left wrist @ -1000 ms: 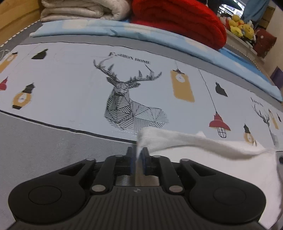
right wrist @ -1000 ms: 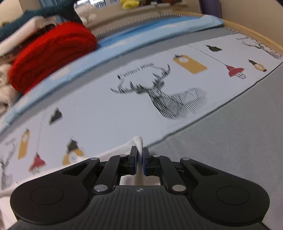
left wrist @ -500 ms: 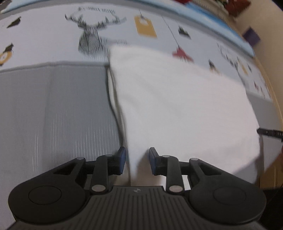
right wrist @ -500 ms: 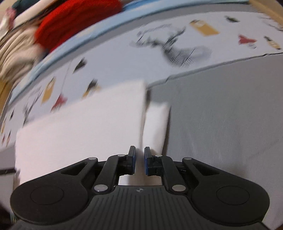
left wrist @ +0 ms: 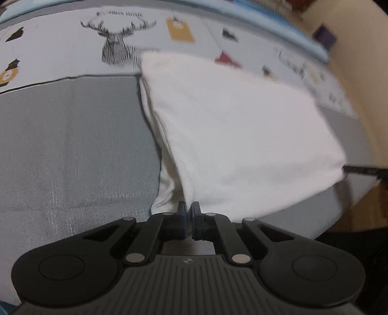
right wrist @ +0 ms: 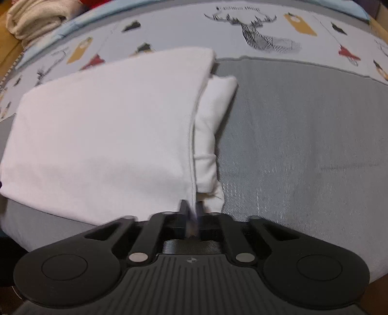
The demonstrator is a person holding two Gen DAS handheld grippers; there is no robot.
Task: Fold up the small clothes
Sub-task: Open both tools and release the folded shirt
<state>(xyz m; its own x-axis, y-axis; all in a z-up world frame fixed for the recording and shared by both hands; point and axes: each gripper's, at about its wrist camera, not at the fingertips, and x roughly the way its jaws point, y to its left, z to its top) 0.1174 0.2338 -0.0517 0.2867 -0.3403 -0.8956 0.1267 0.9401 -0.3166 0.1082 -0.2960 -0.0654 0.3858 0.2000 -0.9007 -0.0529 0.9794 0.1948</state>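
A white garment (left wrist: 237,135) lies on the bed, its top layer folded over toward the near edge; a sleeve sticks out under the fold (right wrist: 213,116). My left gripper (left wrist: 188,210) is shut on the garment's near left corner. My right gripper (right wrist: 192,208) is shut on the near right corner of the same garment (right wrist: 109,126). The right gripper's tip shows as a dark bar at the far corner in the left wrist view (left wrist: 363,170).
The bed has a grey cover (left wrist: 72,150) and a pale printed sheet with a deer head (right wrist: 262,34) and lamps. A beige folded blanket (right wrist: 34,17) lies at the back left. The bed's near edge and wooden floor (left wrist: 359,208) are close by.
Both grippers have pulled back toward the bed's near edge, folding the white garment over itself. The left gripper opened half a second ago and has shut again on the corner.
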